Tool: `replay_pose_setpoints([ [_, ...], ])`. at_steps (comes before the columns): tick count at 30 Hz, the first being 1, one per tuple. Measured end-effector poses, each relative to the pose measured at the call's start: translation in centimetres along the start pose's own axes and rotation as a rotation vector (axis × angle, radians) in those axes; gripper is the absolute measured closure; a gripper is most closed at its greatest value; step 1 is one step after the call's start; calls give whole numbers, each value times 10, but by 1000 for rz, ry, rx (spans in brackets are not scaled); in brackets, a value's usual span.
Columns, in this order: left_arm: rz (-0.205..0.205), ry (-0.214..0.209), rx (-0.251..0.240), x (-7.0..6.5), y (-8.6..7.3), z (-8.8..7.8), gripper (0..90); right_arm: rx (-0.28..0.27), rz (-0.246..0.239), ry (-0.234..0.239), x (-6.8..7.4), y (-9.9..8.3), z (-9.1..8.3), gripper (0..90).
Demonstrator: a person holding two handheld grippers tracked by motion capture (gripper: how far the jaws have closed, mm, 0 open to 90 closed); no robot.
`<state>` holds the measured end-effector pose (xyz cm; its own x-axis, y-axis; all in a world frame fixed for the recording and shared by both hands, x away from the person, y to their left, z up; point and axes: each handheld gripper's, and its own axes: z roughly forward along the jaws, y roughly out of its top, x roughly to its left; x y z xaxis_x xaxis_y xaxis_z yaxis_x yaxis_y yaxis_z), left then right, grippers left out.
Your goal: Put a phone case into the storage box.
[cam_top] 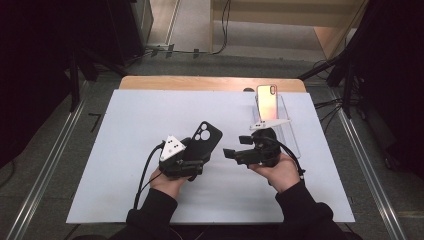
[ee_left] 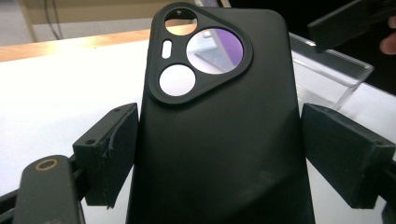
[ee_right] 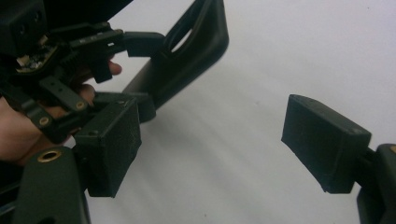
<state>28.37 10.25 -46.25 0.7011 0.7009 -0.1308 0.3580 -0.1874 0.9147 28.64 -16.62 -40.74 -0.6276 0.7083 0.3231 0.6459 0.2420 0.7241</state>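
I have the black soft-plastic phone case [ee_left: 219, 140] clamped across its width in my left gripper [cam_top: 192, 162], the pads pressing on its two long edges near the lower end. Its long axis runs away from that gripper, up and slightly to the right in the high view, with the round camera cut-out [ee_left: 201, 56] at the far end and the case's back facing up toward me. The case [cam_top: 202, 140] hangs just above the white tabletop [cam_top: 125, 130], to the left of the clear acrylic phone stand [cam_top: 285, 125] where an orange-pink phone [cam_top: 267, 102] leans upright. My right gripper [cam_top: 235, 150] sits between the case and that stand, jaws standing apart with nothing between them, pointing left toward the case's near right edge; in the right gripper view the case [ee_right: 187, 60] lies ahead and to the left, seen edge-on. So the free long edge and the far camera end are the parts nearest my right gripper, and I judge the coming move turns on closing that short sideways gap to take the case's upper half.
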Motion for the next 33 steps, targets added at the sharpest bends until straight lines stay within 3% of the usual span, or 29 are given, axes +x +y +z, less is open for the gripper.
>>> replay_pose_setpoints([
  [9,28,-2,-57,-1,-1,-1,144,3,40,51,2,21,9,178],
  [15,-2,-1,-76,0,-3,-2,144,-5,30,48,5,32,17,178],
  [22,2,1,-99,-3,-6,-2,144,-5,45,54,4,38,28,182],
  [29,32,23,-118,-9,-8,-3,144,-2,57,73,3,40,37,208],
  [33,27,30,-121,-10,-9,-3,144,-5,85,93,0,41,40,279],
])
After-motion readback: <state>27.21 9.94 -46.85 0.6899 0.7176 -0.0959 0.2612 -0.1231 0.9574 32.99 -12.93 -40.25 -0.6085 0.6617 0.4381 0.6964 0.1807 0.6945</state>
